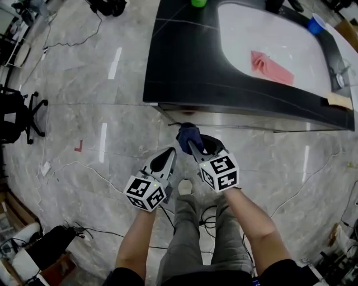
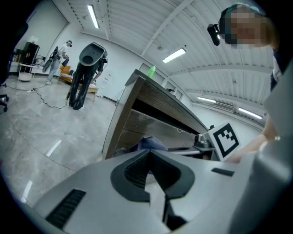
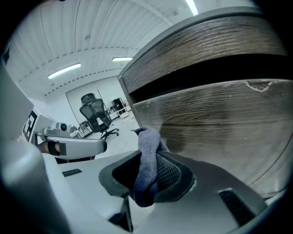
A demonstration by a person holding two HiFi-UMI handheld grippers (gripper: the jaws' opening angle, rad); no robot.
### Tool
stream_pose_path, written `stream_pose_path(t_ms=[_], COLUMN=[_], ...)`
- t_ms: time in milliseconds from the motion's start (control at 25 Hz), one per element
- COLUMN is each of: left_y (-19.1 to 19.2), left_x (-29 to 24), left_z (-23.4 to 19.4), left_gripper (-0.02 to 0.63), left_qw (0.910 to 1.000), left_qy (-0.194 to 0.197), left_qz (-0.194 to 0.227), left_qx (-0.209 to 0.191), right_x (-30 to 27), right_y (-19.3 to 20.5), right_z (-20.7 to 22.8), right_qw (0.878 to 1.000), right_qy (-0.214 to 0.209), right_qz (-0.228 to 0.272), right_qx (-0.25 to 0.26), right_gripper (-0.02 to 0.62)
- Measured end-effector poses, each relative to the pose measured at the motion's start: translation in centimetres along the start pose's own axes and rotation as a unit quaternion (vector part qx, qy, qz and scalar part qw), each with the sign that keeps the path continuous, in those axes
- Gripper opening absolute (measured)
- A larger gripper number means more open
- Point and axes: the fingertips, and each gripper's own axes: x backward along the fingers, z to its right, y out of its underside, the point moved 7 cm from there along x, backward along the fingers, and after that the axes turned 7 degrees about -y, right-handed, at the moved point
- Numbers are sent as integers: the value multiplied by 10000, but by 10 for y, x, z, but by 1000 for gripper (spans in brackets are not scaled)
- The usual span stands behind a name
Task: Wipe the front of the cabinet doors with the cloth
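Note:
A blue cloth [image 1: 188,134] is clamped in my right gripper [image 1: 192,144], just in front of the cabinet's front face [image 1: 235,119]. In the right gripper view the cloth [image 3: 147,160] hangs folded between the shut jaws, and its top end lies close to the wood-grain cabinet door [image 3: 219,119], near the door's left corner. I cannot tell whether they touch. My left gripper [image 1: 170,153] is beside the right one, a little lower and to its left. It is shut with nothing in it [image 2: 149,154]. From there the cloth [image 2: 151,142] shows just past the jaw tips.
The cabinet has a black top [image 1: 184,67] with a white inset holding a pink cloth [image 1: 271,68]. A green object [image 1: 198,3] and a blue cup [image 1: 316,24] stand at the back. An office chair [image 1: 19,114] and cables lie on the marble floor at left. A shoe [image 1: 185,186] is below the grippers.

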Motion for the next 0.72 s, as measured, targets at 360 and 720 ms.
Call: stream_pose_path(t_ms=[360,720], left_y=[3,8], left_x=[-1,-21], left_z=[-43,-41], left_gripper=[8,8], left_qw=[9997,9990], left_qy=[-147,-150], left_qz=[-78,-307], left_qx=[-157,-286], right_x=[-53,-32], right_y=[-7,-5], right_z=[-2,33], right_qw=[9998,9989], right_qy=[92,381], right_qz=[-136,-180], right_qx=[140,179], right_gripper=[91,91])
